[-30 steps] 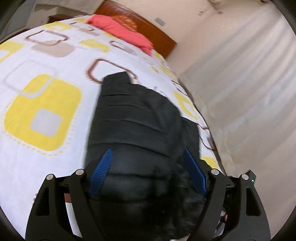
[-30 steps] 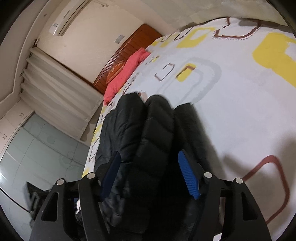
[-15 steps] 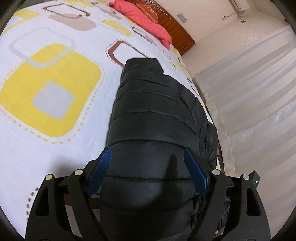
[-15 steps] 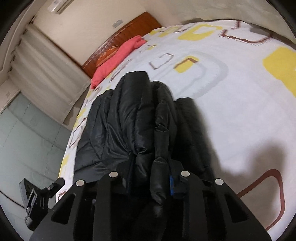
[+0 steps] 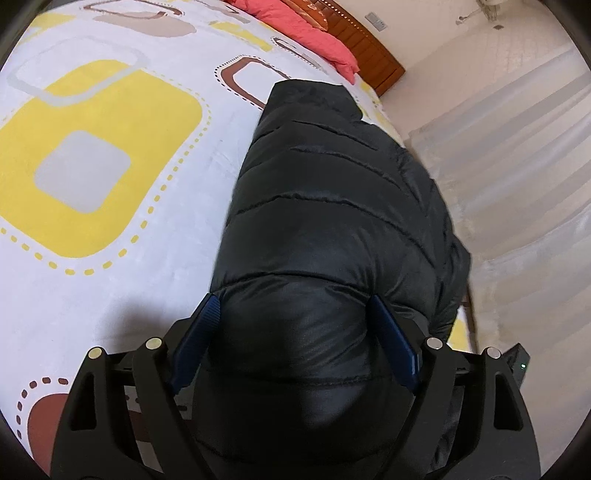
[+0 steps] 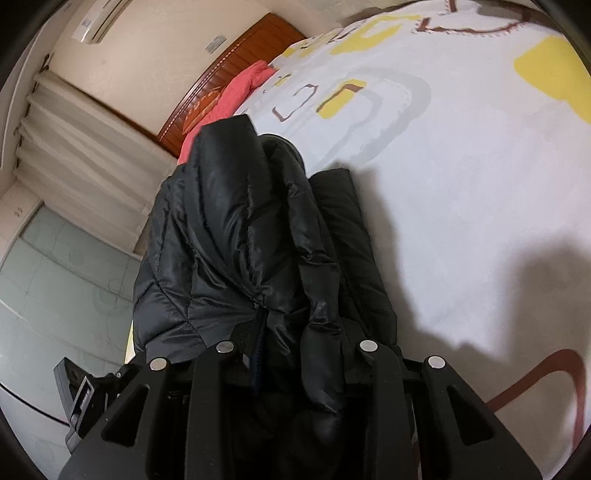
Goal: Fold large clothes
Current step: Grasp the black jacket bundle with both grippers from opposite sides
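So this looks like mid-fold on a black puffer jacket [image 5: 332, 206] lying on a bed with a white cover [image 5: 122, 288] printed in yellow and brown squares.

Left wrist view first: the jacket fills the centre and lower middle of the frame, running up toward a pink pillow [image 5: 295, 22] and a wooden headboard [image 5: 373, 48] at the top. The left gripper [image 5: 295, 332] sits bottom centre with its blue pads [image 5: 207, 325] spread wide on either side of a puffy quilted panel. They're right at the fabric's edges but I can't see them actually squeezing it, so I'd call those jaws open around the jacket, not gripping.

Right wrist view: the same jacket is bunched into thick ridges down the middle of the frame, with the bedcover off to the right and curtains [image 6: 74, 147] plus a tiled floor on the left. The right gripper [image 6: 295, 350] at the bottom centre is pinched narrow on a fat fold next to the zipper, pads buried in the fabric, so it's clamped on the jacket.

My guess at the next move: the left one needs to close on its panel, then both carry the layer over together, evenly, because the slick puffy stuff wants to slide.

Writing or brands: nothing readable anywhere. There's an air conditioner [image 6: 99, 22] at the upper left, with no legible label.
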Tool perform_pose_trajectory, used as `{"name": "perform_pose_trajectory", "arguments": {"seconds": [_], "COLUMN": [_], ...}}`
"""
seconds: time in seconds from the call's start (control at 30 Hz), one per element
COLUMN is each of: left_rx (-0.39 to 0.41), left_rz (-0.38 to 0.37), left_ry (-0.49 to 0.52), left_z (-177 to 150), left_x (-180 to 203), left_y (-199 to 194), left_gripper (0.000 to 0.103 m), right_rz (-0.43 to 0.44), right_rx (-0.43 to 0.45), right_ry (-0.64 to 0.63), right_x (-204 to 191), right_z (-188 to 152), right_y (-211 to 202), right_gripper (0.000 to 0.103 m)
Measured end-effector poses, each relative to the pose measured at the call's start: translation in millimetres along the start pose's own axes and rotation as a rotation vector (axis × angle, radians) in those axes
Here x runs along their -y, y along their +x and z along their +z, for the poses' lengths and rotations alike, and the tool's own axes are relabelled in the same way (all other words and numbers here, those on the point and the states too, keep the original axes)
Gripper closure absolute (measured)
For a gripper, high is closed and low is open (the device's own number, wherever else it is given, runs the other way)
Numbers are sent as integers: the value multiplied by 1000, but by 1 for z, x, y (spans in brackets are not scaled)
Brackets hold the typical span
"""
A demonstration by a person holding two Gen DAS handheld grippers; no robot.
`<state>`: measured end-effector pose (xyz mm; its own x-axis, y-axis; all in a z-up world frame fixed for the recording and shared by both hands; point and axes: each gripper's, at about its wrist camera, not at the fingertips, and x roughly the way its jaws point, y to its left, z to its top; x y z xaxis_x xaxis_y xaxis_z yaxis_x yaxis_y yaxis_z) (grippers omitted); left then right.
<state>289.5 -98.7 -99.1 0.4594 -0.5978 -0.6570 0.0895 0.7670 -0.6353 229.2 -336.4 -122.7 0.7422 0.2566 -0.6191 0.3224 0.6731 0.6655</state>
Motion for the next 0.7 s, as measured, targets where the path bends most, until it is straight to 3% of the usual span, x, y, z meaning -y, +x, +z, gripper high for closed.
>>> {"name": "perform_pose_trajectory", "arguments": {"seconds": [0.1, 0.13, 0.17, 0.37, 0.5, 0.53, 0.57, 0.6, 0.7], "left_rx": [11, 18, 28, 67, 65, 41, 19, 2, -15], "left_rz": [-61, -71, -75, -128, -149, -149, -144, -131, -69], "left_ry": [-53, -66, -80, -159, -174, -173, -174, -174, -128], "left_z": [-6, -8, -10, -34, -45, -49, -51, -53, -54], "left_x": [-16, -19, -23, -43, -41, -40, -39, -38, -32], "left_y": [-17, -21, -26, -57, -57, -53, -48, -43, -29], "left_gripper": [21, 20, 20, 16, 14, 14, 16, 25, 36], "right_rz": [-4, -13, -14, 87, 45, -5, -37, -52, -44], "right_rx": [14, 30, 42, 65, 26, 22, 14, -4, -24], "right_ry": [-3, 2, 5, -1, -30, -24, -21, -2, 46], "right_x": [-6, -9, -11, -29, -31, -25, -19, -10, 15], "right_z": [-4, -8, -11, -36, -51, -54, -54, -55, -54], "right_y": [-18, -30, -38, -88, -85, -82, -78, -72, -57], "right_gripper": [53, 39, 32, 24, 24, 37, 62, 64, 69]}}
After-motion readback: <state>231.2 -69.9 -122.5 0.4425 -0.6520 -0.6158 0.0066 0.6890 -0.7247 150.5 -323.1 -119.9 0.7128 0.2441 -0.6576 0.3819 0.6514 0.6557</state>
